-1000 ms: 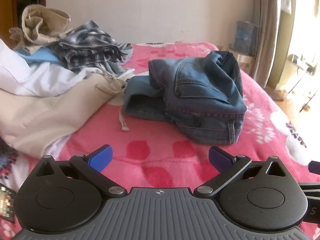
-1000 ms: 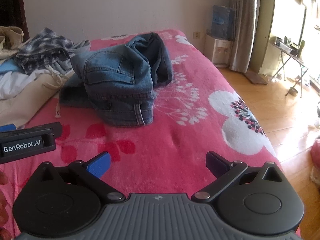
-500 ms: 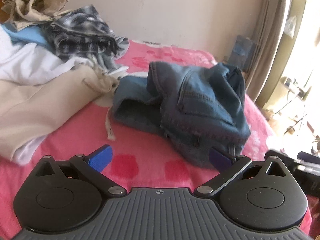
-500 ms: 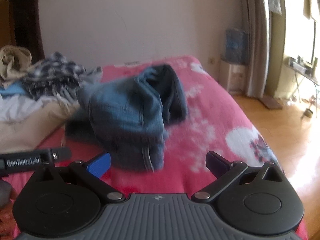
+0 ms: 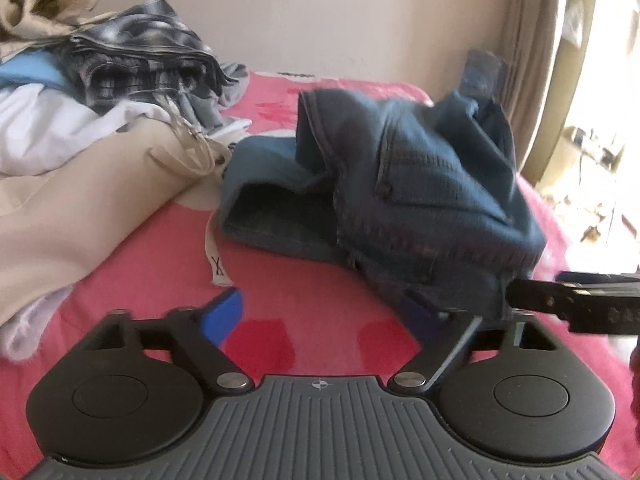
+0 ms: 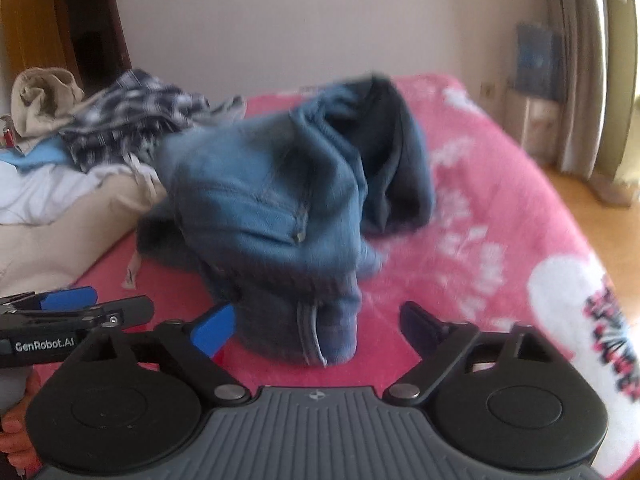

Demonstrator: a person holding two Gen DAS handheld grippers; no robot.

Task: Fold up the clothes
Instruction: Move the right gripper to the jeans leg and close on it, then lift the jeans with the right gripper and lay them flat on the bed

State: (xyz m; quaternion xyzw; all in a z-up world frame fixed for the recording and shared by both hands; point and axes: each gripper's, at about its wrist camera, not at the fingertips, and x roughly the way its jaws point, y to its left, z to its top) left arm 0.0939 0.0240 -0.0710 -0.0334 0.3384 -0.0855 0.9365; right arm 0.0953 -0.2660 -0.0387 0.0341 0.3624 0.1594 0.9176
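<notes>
A crumpled pair of blue jeans lies in a heap on the pink flowered bedspread. My left gripper is open, its right finger close to the near edge of the jeans. In the right wrist view the jeans sit straight ahead, their near hem just beyond my open right gripper, nothing held between the fingers. The right gripper's side shows as a black bar at the right edge of the left wrist view, and the left gripper appears at the left of the right wrist view.
A pile of other clothes fills the left: beige garment, white cloth, plaid shirt. A white label strip lies on the bedspread. A curtain and wooden floor lie to the right. A hand shows bottom left.
Both grippers have moved forward and down toward the jeans, which now look larger and closer. The views are blurred by motion. Both stay open.
</notes>
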